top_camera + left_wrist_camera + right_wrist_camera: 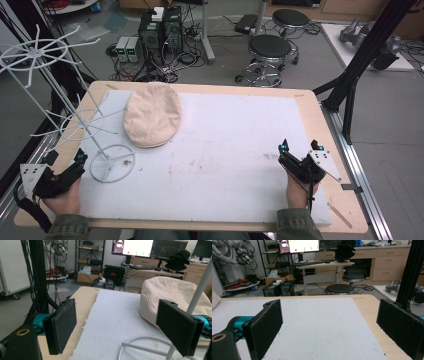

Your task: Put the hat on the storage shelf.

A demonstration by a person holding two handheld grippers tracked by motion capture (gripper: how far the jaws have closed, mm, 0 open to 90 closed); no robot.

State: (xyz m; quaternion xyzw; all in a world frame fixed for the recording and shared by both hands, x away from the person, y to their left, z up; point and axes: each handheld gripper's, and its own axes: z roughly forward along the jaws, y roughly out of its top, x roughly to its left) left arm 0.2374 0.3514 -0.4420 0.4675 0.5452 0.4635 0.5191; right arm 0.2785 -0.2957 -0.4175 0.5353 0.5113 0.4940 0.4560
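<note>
With both hand-held grippers (82, 156) (300, 146) wide open and empty, your left one could snag the white wire rack (60, 107) beside the cream fabric cap (152, 120) upper left.

Laboratory setting. Beyond the jaws, grey floor (300, 65) extends from the far edge of a light wooden table (320, 130) covered by a white mat (230, 145). Two black round stools (270, 50) stand past the table's far edge, beside computer towers (160, 27) amid tangled cables (175, 62). A black metal frame (360, 60) rises to the right of the table. Ahead of the jaws in the right gripper view: a desk (324, 265) bearing monitors (298, 245) and a keyboard (308, 263), wooden drawer cabinets (387, 262), and a shelving unit (269, 257) at left. Cardboard boxes (86, 277) sit on the floor ahead of the left jaw in the left gripper view.
</note>
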